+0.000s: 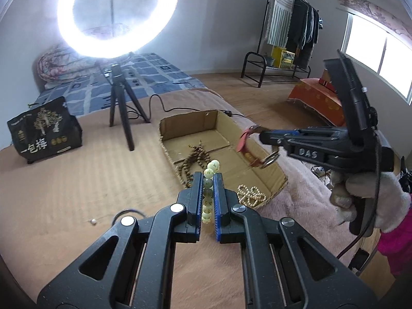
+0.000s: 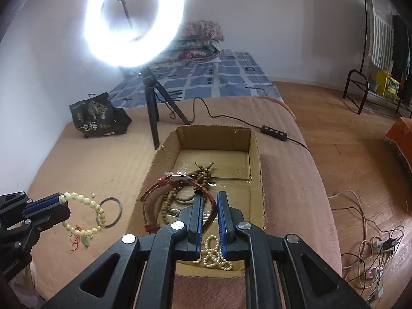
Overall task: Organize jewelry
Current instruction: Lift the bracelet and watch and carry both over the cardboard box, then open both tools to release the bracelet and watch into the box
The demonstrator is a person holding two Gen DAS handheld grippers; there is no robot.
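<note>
Left gripper [image 1: 208, 177], black with blue pads, was closed on a pale green-white beaded bracelet [image 2: 85, 215]. In the right wrist view the bracelet hung as a loop off the pad tips, with a small red thread and green charm at its lowest point, above the tan bedcover [image 1: 77, 193] and just left of the box.

Right gripper [image 2: 209, 197], same build, was closed on a red woven watch strap with a silver buckle [image 2: 177, 180]. In the left wrist view the strap dangled from the tips over the right side of the box, its metal ring end lowest. A hand in a fuzzy white glove [image 1: 365, 195] with a pink sleeve gripped the handle.

Shallow open brown cardboard box [image 2: 255, 159] sat on the bedcover. Inside it: a long string of small brown wooden beads [image 2: 203, 170] piled around the middle, and a cream pearl-bead strand [image 2: 213, 253] bunched at the near end.

Loose on the bedcover left of the box: a thin dark ring-shaped bangle [image 2: 116, 211] and one small white bead [image 2: 93, 195] just beside it.

Behind the box stood a lit white ring light [image 2: 134, 18] on a black tripod [image 2: 154, 103], with a black printed bag [image 2: 97, 117] to the left. The light's black cable remote [image 2: 274, 129] lay behind the box's far right corner.
</note>
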